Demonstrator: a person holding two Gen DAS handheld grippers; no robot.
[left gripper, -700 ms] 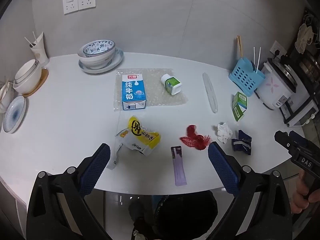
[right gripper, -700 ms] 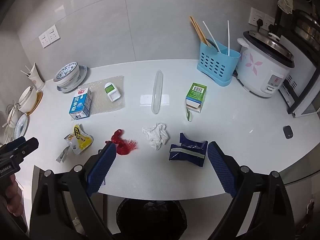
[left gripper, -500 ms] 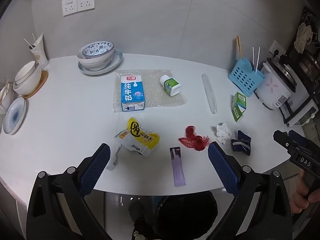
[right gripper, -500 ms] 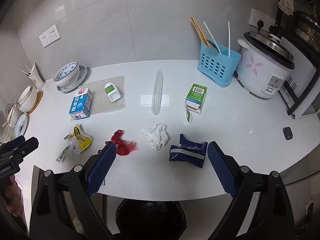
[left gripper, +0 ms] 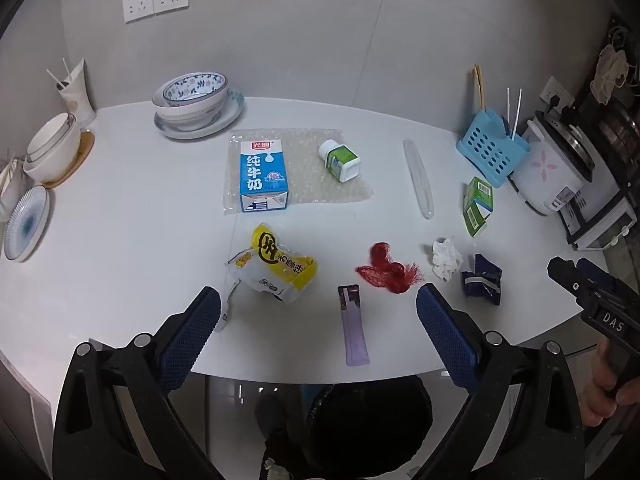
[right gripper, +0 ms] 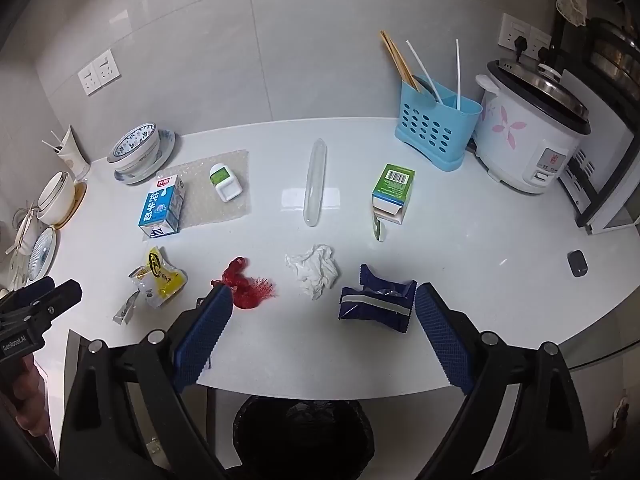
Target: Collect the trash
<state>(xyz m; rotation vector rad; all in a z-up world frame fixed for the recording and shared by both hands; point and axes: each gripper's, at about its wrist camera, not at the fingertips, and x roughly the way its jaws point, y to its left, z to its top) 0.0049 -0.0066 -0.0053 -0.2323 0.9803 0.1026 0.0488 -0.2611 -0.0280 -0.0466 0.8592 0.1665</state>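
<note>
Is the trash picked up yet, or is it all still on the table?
Nothing looks done yet. Both the left gripper and right gripper are open and empty. The yellow wrapper, red net, tissue and blue wrapper still lie on the table.

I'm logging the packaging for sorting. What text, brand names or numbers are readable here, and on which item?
"光明" and "纯牛奶": blue milk carton.
"DAS": right gripper body.
"GenRobot.AI": left gripper body.
Yellow snack bag: large characters, too distorted to read.
Green carton: barcode, digits too small.
Small white bottle: label blurred.
</note>
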